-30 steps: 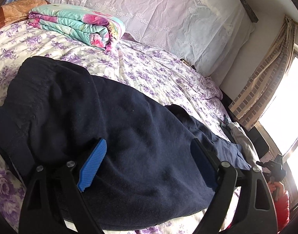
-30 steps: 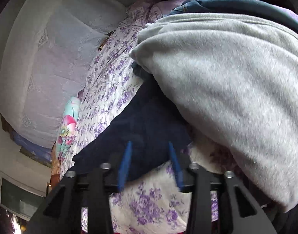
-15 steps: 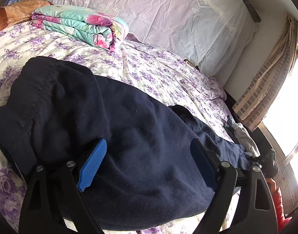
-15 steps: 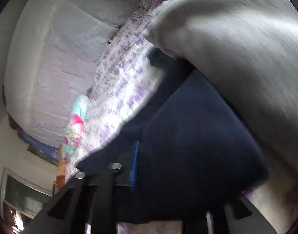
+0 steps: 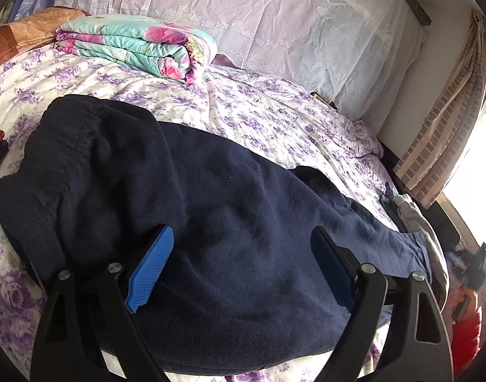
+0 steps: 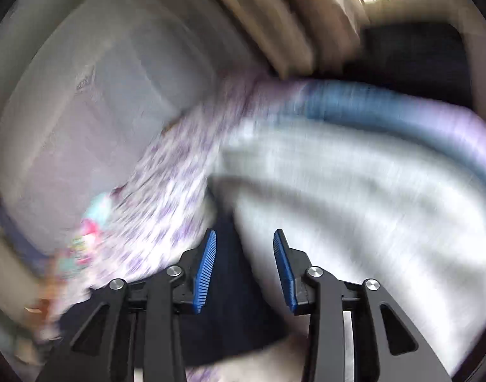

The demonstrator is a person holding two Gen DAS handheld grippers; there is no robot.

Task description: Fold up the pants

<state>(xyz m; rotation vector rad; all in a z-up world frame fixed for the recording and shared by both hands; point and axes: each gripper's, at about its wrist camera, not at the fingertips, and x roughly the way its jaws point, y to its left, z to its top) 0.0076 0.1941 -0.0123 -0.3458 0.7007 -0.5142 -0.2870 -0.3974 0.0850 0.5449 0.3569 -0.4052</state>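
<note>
1. Pants, navy fleece, lie spread across the bed; the waistband sits at the far left and one leg trails right toward the bed's edge. Laid flat like this, they look ready for a first fold.
2. Bed, under a purple-flowered sheet, carries the work.
3. Grey garment fills the right wrist view, which is blurred, so you cannot judge its edges.
4. Folded quilt, teal and pink, rests near the headboard, well apart from the pants.
5. Your left claw hangs spread wide over the pants' middle, gripping nothing; it seems placed to pin or gather cloth.
6. Your right claw is parted and empty, above dark cloth beside the grey garment.
7. No label or writing can be read.
</note>
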